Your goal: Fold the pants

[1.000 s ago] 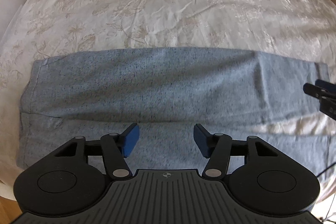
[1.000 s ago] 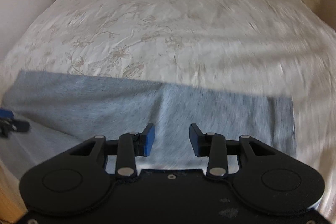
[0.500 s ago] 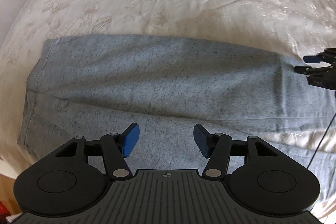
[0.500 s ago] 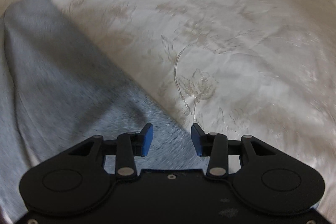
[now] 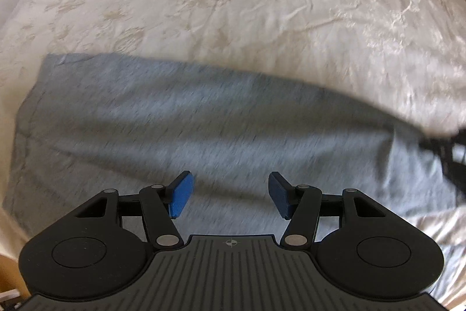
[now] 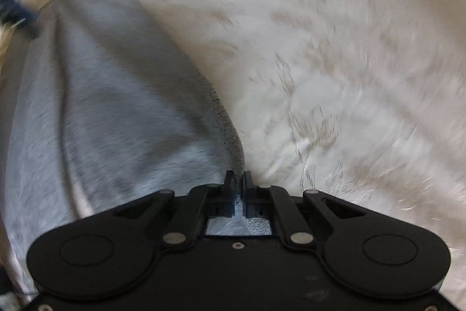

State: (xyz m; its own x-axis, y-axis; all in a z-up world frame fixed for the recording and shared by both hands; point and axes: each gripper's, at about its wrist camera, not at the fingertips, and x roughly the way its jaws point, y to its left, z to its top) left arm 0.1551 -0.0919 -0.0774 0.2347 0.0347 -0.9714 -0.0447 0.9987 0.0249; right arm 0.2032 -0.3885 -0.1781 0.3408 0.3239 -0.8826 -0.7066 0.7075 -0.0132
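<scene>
Right tongs (image 6: 238,179) pinch pants (image 6: 102,95); left tongs (image 5: 230,193) agape

In the left wrist view the grey pants (image 5: 204,130) are smeared by motion, so the weave and seams cannot be read, and they run out of frame at the lower left and right. The right gripper (image 5: 448,153) is only a dark blur cut by the right edge. In the right wrist view the bedspread (image 6: 335,54) pattern is streaked, the pants' corner vanishes between the closed fingers (image 6: 230,182), and a blurred dark shape (image 6: 14,13) sits at the left edge
</scene>
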